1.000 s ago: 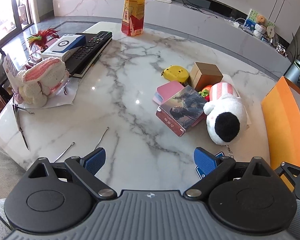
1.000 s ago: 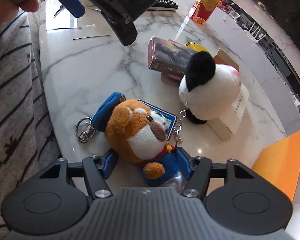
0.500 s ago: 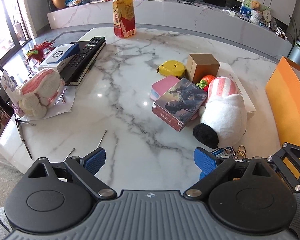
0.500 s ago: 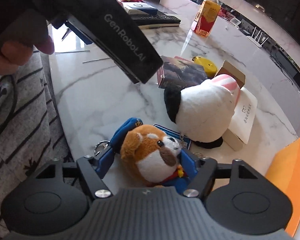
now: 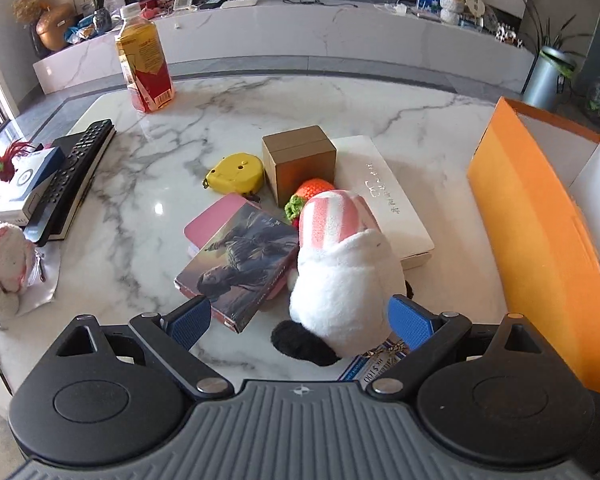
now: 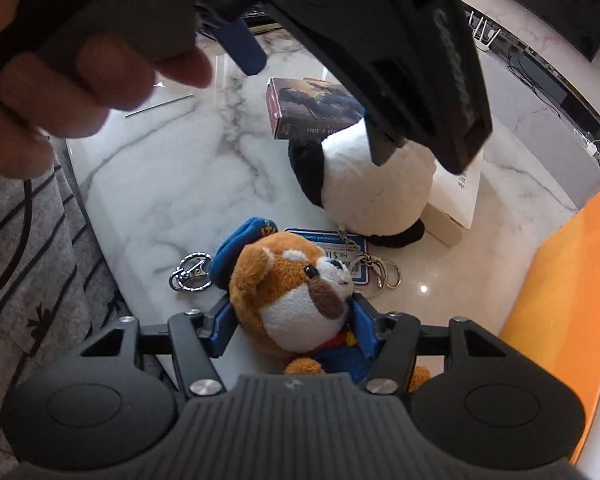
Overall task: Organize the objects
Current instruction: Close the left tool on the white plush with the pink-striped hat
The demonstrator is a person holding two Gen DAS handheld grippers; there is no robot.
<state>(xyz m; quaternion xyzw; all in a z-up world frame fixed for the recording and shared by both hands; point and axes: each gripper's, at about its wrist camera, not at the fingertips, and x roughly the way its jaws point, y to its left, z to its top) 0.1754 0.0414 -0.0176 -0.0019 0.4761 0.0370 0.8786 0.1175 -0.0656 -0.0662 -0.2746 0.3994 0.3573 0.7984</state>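
- The right tool (image 6: pixel 292 332) is angling steeply down at the near edge of the marble tabletop (image 6: pixel 172 184), its blue pads (image 6: pixel 222 330) sitting on either side of a brown and white plush dog (image 6: pixel 296 300) in blue clothes.
- Its jaws are closing about the dog's body; the pads are lying right against the plush, though whether they are pressing it yet cannot be told.
- The dog is lying on its back at the tabletop's near edge, its blue cap (image 6: pixel 242 248) pointing away from the tool and a metal key clip (image 6: pixel 190 278) resting just beside the cap.
- The left tool (image 5: pixel 300 320) is also tilting down over the tabletop, its jaws standing wide with nothing gripped.
- Between its pads (image 5: pixel 190 320) is sitting a white plush toy (image 5: pixel 344 292) with a pink striped top and a black patch; the right-hand pad is just beside the toy's flank.
- A person's hand (image 6: pixel 84 80) is wrapping around the left tool's handle, seen high in the right wrist view, above a grey striped sleeve (image 6: pixel 28 248).
- The white toy is leaning against a picture-covered box (image 5: pixel 240 266) and a flat white box (image 5: pixel 384 200).
- An orange box (image 5: pixel 540 232) is standing open at the tabletop's right side.
- A small brown box (image 5: pixel 300 160), a yellow tape measure (image 5: pixel 236 174) and a drink bottle (image 5: pixel 144 68) are lying farther back.
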